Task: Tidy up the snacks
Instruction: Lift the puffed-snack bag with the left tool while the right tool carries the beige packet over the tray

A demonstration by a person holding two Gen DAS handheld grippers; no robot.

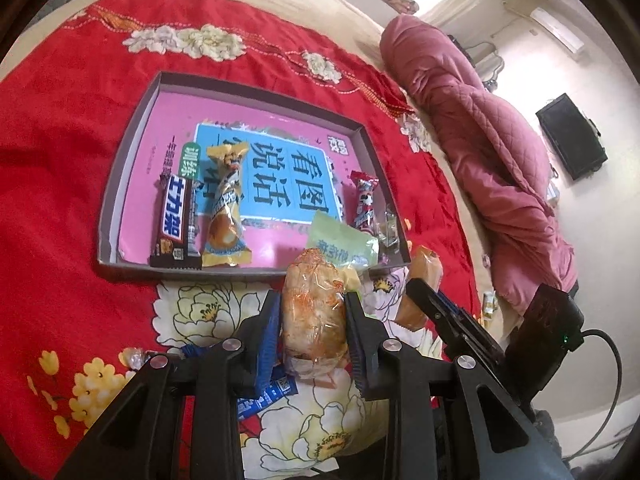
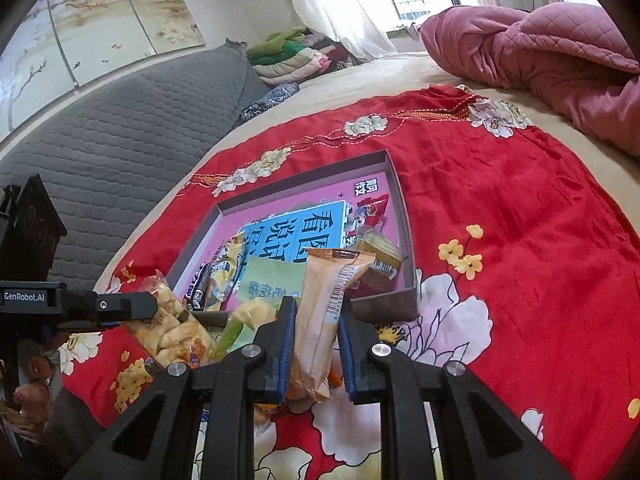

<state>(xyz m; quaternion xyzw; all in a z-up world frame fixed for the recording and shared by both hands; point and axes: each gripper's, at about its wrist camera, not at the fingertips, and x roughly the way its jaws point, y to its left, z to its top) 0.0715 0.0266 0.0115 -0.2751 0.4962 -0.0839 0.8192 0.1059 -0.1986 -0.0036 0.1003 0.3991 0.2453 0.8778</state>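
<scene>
A shallow grey box (image 1: 120,184) with a pink and blue printed bottom lies on the red flowered cloth; it also shows in the right wrist view (image 2: 400,208). In it lie a dark Snickers bar (image 1: 176,224), a yellow packet (image 1: 224,208), a pale green packet (image 1: 344,240) and a red packet (image 1: 366,200). My left gripper (image 1: 312,312) is shut on a clear-wrapped puffed snack pack (image 1: 314,304), just before the box's near wall; that pack shows in the right wrist view (image 2: 172,328). My right gripper (image 2: 316,320) is shut on a tan snack pack (image 2: 324,312), also near the box's near edge.
A crumpled pink quilt (image 1: 480,152) lies on the bed to the right. A grey padded headboard (image 2: 120,140) stands behind the cloth. Blue wrappers (image 1: 264,396) and a small candy (image 1: 134,358) lie on the cloth under my left gripper. A dark screen (image 1: 572,136) hangs on the wall.
</scene>
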